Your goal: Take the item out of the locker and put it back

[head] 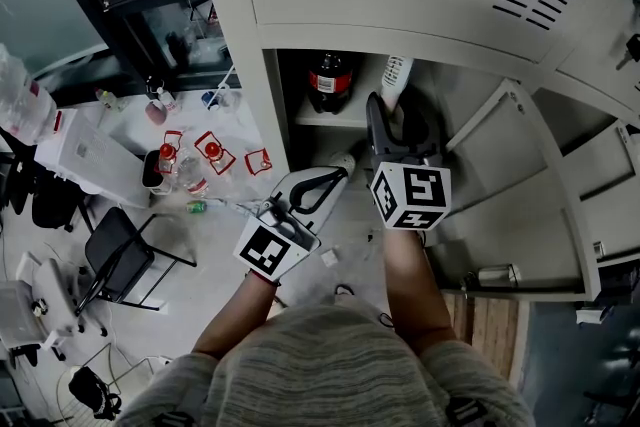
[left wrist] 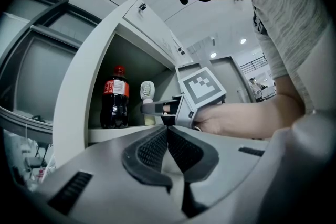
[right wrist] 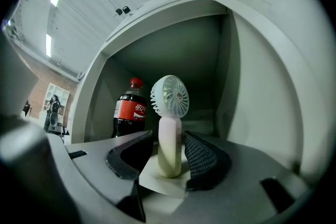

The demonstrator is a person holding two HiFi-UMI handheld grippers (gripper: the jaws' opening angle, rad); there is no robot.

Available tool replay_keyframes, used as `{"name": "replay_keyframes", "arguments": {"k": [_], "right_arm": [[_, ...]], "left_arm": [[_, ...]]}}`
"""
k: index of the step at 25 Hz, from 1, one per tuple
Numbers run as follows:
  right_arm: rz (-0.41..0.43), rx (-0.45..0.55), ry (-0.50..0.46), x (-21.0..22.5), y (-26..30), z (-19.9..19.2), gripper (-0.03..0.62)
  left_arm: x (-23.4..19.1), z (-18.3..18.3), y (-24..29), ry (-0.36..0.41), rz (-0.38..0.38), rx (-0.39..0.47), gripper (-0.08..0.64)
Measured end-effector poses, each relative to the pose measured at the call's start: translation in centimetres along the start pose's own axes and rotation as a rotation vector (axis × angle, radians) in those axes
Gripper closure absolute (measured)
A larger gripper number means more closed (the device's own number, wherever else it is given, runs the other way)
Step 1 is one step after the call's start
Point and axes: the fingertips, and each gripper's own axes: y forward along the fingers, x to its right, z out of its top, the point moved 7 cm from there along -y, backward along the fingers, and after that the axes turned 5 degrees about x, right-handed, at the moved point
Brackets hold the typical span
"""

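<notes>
A small white handheld fan (right wrist: 169, 113) stands upright on its base on the locker shelf (left wrist: 121, 132), next to a cola bottle (right wrist: 131, 110) with a red label. My right gripper (right wrist: 169, 152) reaches into the open compartment with its jaws on either side of the fan's handle; a thin gap shows at the right pad, so the gripper is open. In the head view the fan (head: 395, 75) sits just beyond the right gripper (head: 385, 110). My left gripper (head: 335, 170) hangs outside the locker, shut and empty, its pads meeting (left wrist: 168, 131).
The locker door (head: 540, 175) hangs open to the right. The cola bottle (head: 330, 80) fills the shelf's left side. Down to the left are a table with several bottles (head: 200, 165) and a black chair (head: 120, 255).
</notes>
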Motion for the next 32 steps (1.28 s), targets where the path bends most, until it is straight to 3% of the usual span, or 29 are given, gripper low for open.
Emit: {"name": "replay_keyframes", "arguments": {"k": [13, 21, 32], "right_arm": [[0.047, 0.031, 0.0, -0.9, -2.9, 1.3, 0.393], [0.122, 0.076, -0.067, -3.0, -6.0, 2.4, 0.395], [0.18, 0.095, -0.118, -4.7, -9.9, 2.3, 0.546]], "left_arm": [[0.0, 0.0, 0.2, -0.008, 0.005, 0.003, 0.551], [0.5, 0.3, 0.2, -0.008, 0.0, 0.008, 0.551], [1.2, 0.6, -0.2, -0.002, 0.0, 0.006, 0.551]]}}
